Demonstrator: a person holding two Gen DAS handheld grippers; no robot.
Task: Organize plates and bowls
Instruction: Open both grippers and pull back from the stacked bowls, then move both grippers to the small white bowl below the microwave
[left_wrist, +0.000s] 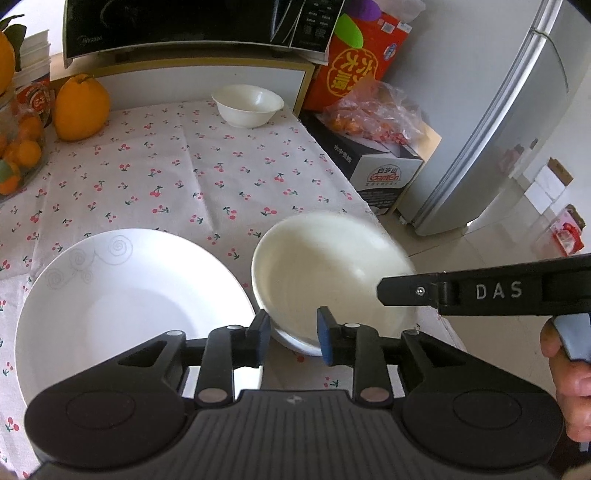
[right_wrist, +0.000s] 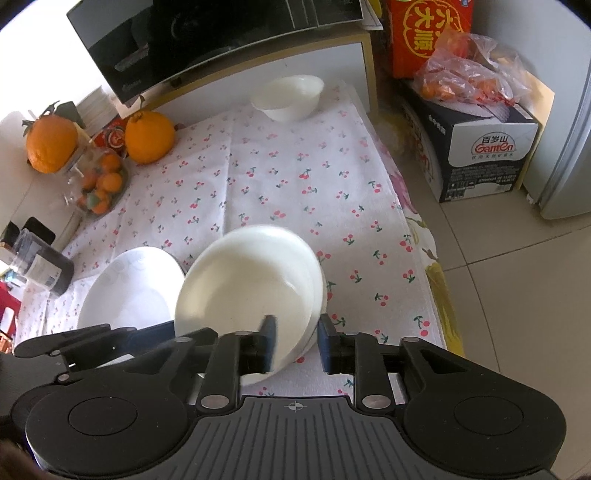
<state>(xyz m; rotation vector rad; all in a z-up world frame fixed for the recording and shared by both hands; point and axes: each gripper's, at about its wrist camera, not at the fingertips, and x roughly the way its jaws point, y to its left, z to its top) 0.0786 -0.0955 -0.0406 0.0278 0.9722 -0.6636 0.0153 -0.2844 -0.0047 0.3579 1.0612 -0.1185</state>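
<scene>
At 5 o'clock of the white plate (left_wrist: 122, 295), right gripper (right_wrist: 297, 341) jaws pinch tilted white bowl (right_wrist: 251, 280) rim; left gripper (left_wrist: 293, 338) jaws spread

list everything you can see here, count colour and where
near bowl: 1, white, tilted at the table's near right edge, rim between the right gripper's fingers
far bowl: 1, white, upright at the far end of the table
plate: 1, white with faint swirls, near left on the tablecloth
large oranges: 2, orange, far left
jar of small oranges: 1, clear, left edge
microwave: 1, black, behind the table
water carton: 1, black and white, on the floor to the right
fridge: 1, silver, right
left gripper: open, by the near bowl
right gripper: around the near bowl's rim
</scene>
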